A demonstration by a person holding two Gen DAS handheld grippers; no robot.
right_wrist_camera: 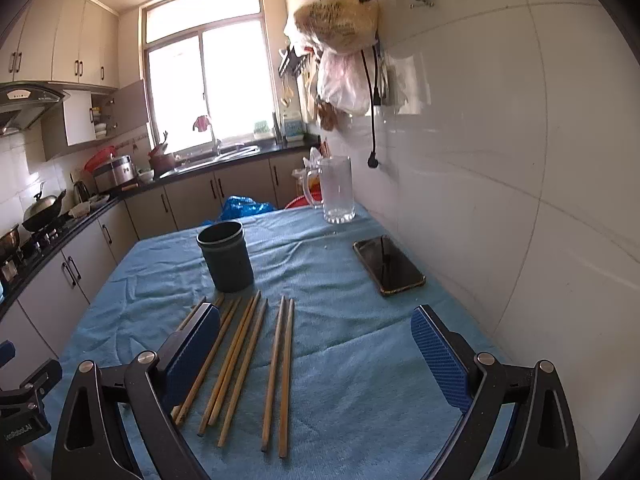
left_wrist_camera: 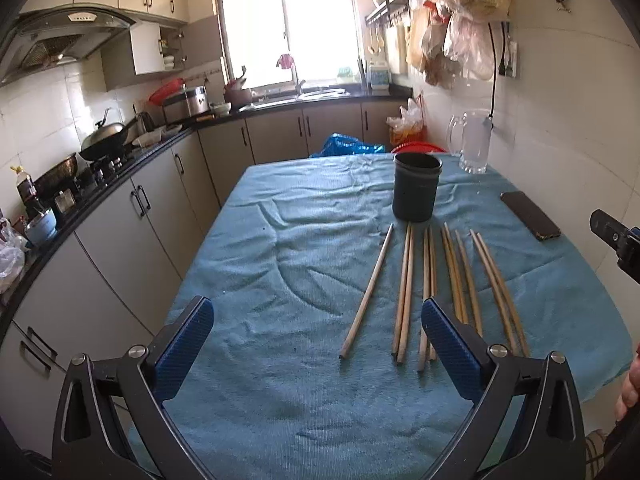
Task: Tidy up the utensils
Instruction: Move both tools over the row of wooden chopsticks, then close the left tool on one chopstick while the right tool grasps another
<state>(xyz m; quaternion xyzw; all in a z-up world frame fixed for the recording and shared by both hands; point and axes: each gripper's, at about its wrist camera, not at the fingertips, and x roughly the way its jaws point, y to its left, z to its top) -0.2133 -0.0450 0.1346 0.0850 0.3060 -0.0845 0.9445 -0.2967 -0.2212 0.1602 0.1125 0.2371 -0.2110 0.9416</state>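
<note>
Lying beyond both grippers' gaping jaws, chopsticks [left_wrist_camera: 404, 292] untouched.

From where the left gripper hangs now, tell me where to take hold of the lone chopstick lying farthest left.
Take the lone chopstick near its middle, coming from above with the fingers straddling its width. It lies flat on the blue cloth, apart from the pairs, leaving room on both sides.
</note>
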